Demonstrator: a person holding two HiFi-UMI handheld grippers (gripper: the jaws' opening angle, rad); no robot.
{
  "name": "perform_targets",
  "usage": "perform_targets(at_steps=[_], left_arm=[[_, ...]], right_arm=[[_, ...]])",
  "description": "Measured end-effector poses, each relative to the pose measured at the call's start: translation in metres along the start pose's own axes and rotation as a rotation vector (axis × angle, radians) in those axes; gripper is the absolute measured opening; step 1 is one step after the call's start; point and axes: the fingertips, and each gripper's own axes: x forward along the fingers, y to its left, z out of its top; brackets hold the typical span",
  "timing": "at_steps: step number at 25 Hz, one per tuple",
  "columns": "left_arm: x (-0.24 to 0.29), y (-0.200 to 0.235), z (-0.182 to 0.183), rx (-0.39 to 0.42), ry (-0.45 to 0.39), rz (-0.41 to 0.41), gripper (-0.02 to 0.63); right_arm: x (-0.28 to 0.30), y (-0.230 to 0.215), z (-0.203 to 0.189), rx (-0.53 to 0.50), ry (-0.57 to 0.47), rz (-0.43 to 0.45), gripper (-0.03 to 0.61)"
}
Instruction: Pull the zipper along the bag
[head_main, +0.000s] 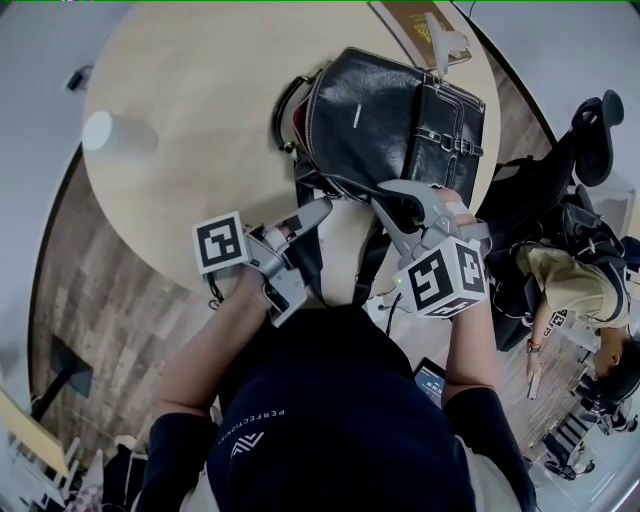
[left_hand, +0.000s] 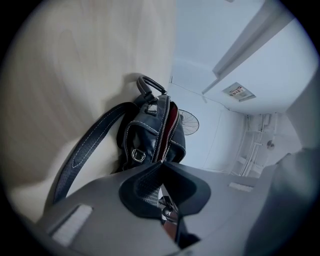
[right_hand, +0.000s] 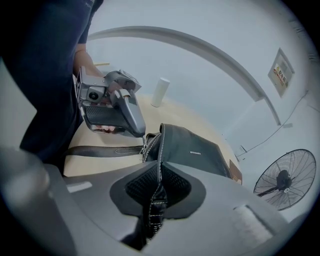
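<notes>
Zipper (left_hand: 161, 134) runs straight up the frame, away from the left claw (left_hand: 160, 167), along the black bag (head_main: 390, 120) lying on the round surface (head_main: 200, 100) at upper middle. That claw pinches its small pull (left_hand: 168, 210); the right claw (right_hand: 159, 172) is clamped on the bag's stitched edge (right_hand: 156, 209)

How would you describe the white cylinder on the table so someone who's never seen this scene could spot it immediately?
In the head view, find the round light-wood table with the black leather bag lying on its right side. Look across to the table's far left edge, where a small white cylinder stands by itself. It is the only plain white thing on the tabletop, well apart from the bag.
</notes>
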Motion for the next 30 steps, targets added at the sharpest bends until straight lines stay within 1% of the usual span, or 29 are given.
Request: perform_targets(at_steps=[5, 6, 7, 8, 9, 10, 11, 12, 13, 14, 15, 16, 18, 19, 20, 22, 23, 24, 27, 29, 30], left_arm=[[0.000, -0.003, 0.004, -0.055, -0.021, -0.031, 0.018], [-0.004, -0.009, 0.012, -0.071, -0.061, -0.058, 0.018], [-0.016, -0.019, 0.032, -0.084, -0.144, -0.101, 0.017], [-0.039, -0.032, 0.064, -0.068, -0.260, -0.138, 0.017], [-0.068, -0.046, 0.101, -0.010, -0.373, -0.149, 0.017], [-0.095, -0.062, 0.133, 0.078, -0.443, -0.132, 0.017], [-0.112, -0.076, 0.151, 0.177, -0.454, -0.102, 0.017], [-0.115, -0.089, 0.153, 0.280, -0.413, -0.072, 0.017], [-0.106, -0.097, 0.143, 0.380, -0.339, -0.044, 0.017], [-0.091, -0.100, 0.124, 0.461, -0.255, -0.022, 0.017], [-0.074, -0.094, 0.102, 0.507, -0.179, -0.002, 0.018], [-0.061, -0.079, 0.081, 0.518, -0.121, 0.026, 0.018], [-0.051, -0.038, 0.052, 0.505, -0.053, 0.132, 0.018], [-0.050, -0.020, 0.045, 0.536, -0.028, 0.193, 0.018], [-0.047, -0.009, 0.040, 0.609, -0.004, 0.234, 0.014], [-0.038, -0.003, 0.036, 0.805, 0.021, 0.264, 0.008], [-0.035, -0.001, 0.034, 0.888, 0.022, 0.277, 0.008], [-0.032, 0.001, 0.032, 0.954, 0.020, 0.292, 0.006], [-0.023, 0.010, 0.019, 1.093, 0.043, 0.353, 0.013], [-0.015, 0.017, 0.007, 1.171, 0.072, 0.403, 0.018], [-0.011, 0.019, 0.000, 1.201, 0.084, 0.418, 0.031]], right_arm=[[-0.002, 0.000, 0.001, 0.003, 0.002, 0.007, 0.028], [-0.003, 0.000, 0.000, 0.000, 0.010, 0.008, 0.026], [-0.003, 0.001, -0.003, -0.003, 0.021, 0.013, 0.026], [-0.004, 0.002, -0.007, -0.001, 0.029, 0.020, 0.026], [-0.006, 0.004, -0.012, 0.009, 0.031, 0.030, 0.026], [-0.008, 0.006, -0.016, 0.023, 0.030, 0.040, 0.026], [-0.010, 0.008, -0.019, 0.035, 0.030, 0.047, 0.026], [-0.011, 0.008, -0.020, 0.036, 0.036, 0.050, 0.026], [-0.010, 0.007, -0.020, 0.029, 0.045, 0.050, 0.028], [-0.007, 0.007, -0.019, 0.018, 0.057, 0.049, 0.029], [-0.004, 0.007, -0.018, 0.010, 0.068, 0.047, 0.031], [-0.002, 0.008, -0.017, 0.008, 0.074, 0.046, 0.032], [0.001, 0.008, -0.016, 0.023, 0.068, 0.040, 0.037], [0.001, 0.007, -0.016, 0.037, 0.060, 0.035, 0.038], [0.001, 0.006, -0.015, 0.052, 0.051, 0.026, 0.040], [0.001, 0.004, -0.016, 0.075, 0.040, 0.008, 0.041], [0.002, 0.003, -0.016, 0.086, 0.035, 0.002, 0.041], [0.002, 0.003, -0.016, 0.098, 0.027, -0.004, 0.043], [0.001, 0.001, -0.017, 0.132, -0.004, -0.025, 0.044], [0.001, 0.000, -0.016, 0.141, -0.010, -0.040, 0.044], [0.001, -0.001, -0.016, 0.145, -0.012, -0.044, 0.043]])
